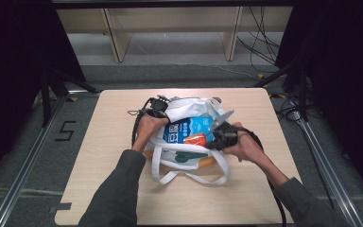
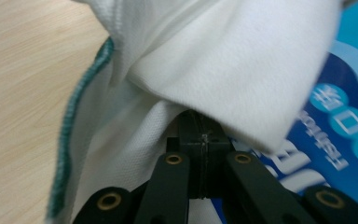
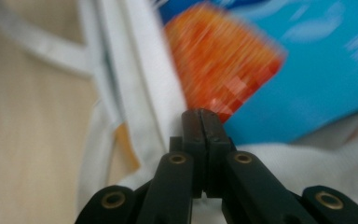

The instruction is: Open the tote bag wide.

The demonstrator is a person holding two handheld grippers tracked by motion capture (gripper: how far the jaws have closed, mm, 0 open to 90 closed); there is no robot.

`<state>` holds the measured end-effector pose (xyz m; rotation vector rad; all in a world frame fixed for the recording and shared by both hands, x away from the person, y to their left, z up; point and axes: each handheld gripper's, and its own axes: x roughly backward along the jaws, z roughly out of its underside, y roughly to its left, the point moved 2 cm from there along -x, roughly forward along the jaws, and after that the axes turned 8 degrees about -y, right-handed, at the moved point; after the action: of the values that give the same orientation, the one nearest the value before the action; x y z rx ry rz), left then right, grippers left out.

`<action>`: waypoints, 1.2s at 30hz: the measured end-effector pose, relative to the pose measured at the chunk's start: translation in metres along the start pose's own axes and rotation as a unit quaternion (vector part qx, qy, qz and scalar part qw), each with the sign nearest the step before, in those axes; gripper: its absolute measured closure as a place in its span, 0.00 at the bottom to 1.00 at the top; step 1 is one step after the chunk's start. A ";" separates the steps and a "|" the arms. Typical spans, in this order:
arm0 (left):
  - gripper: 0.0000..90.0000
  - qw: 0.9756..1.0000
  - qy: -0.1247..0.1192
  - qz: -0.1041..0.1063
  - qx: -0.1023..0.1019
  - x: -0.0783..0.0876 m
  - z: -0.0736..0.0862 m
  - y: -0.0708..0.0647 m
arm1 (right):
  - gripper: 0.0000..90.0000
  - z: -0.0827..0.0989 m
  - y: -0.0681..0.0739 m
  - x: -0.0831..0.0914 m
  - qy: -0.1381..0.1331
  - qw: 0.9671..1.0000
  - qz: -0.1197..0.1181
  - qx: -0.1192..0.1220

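Note:
A white cloth bag (image 1: 189, 163) with green trim lies in the middle of the table, its looped handles (image 1: 208, 179) toward me. A blue packet (image 1: 191, 126) and a small orange packet (image 1: 197, 140) show in its mouth. My left gripper (image 1: 163, 113) is at the bag's left rim. In the left gripper view it (image 2: 200, 126) is shut, with the white cloth (image 2: 242, 60) folded over its tips and the blue packet (image 2: 340, 140) beyond. My right gripper (image 1: 212, 140) is at the bag's right side. There it (image 3: 201, 116) is shut, its tips against the bag's rim (image 3: 144, 93) just below the blurred orange packet (image 3: 219, 70).
The pale wooden table (image 1: 123, 189) has bare room around the bag on all sides. Black cables (image 1: 134, 127) trail from both grippers. Beyond the far edge stand wooden shelf legs (image 1: 116, 42) and floor cables (image 1: 260, 47). Metal rails (image 1: 28, 156) run along both sides.

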<state>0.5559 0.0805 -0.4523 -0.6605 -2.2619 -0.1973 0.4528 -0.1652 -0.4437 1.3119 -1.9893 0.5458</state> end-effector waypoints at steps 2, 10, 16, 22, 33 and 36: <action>0.99 1.000 -0.009 0.001 0.023 -0.004 0.000 0.007 | 1.00 0.022 0.011 -0.001 -0.014 1.000 -0.008 -0.018; 0.92 0.998 -0.047 0.024 0.040 0.024 -0.002 0.007 | 1.00 0.007 0.013 0.013 -0.060 0.998 0.022 -0.014; 0.92 0.988 -0.101 0.076 0.086 0.060 -0.005 0.018 | 1.00 -0.033 -0.015 0.032 -0.112 0.992 0.057 -0.006; 0.92 0.992 -0.088 0.062 0.065 0.079 -0.002 0.028 | 1.00 -0.054 -0.044 0.024 -0.100 0.990 0.101 -0.009; 0.94 0.999 0.020 0.021 -0.020 0.050 0.043 0.027 | 1.00 -0.043 -0.105 -0.029 -0.036 0.989 0.121 -0.073; 0.97 0.999 0.000 0.046 0.017 0.051 0.048 0.039 | 1.00 -0.028 -0.124 -0.044 0.002 0.988 0.140 -0.067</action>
<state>0.5160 0.1499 -0.4525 -0.7459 -2.2244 -0.1140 0.5858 -0.1688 -0.4602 0.9555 -2.1818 0.5321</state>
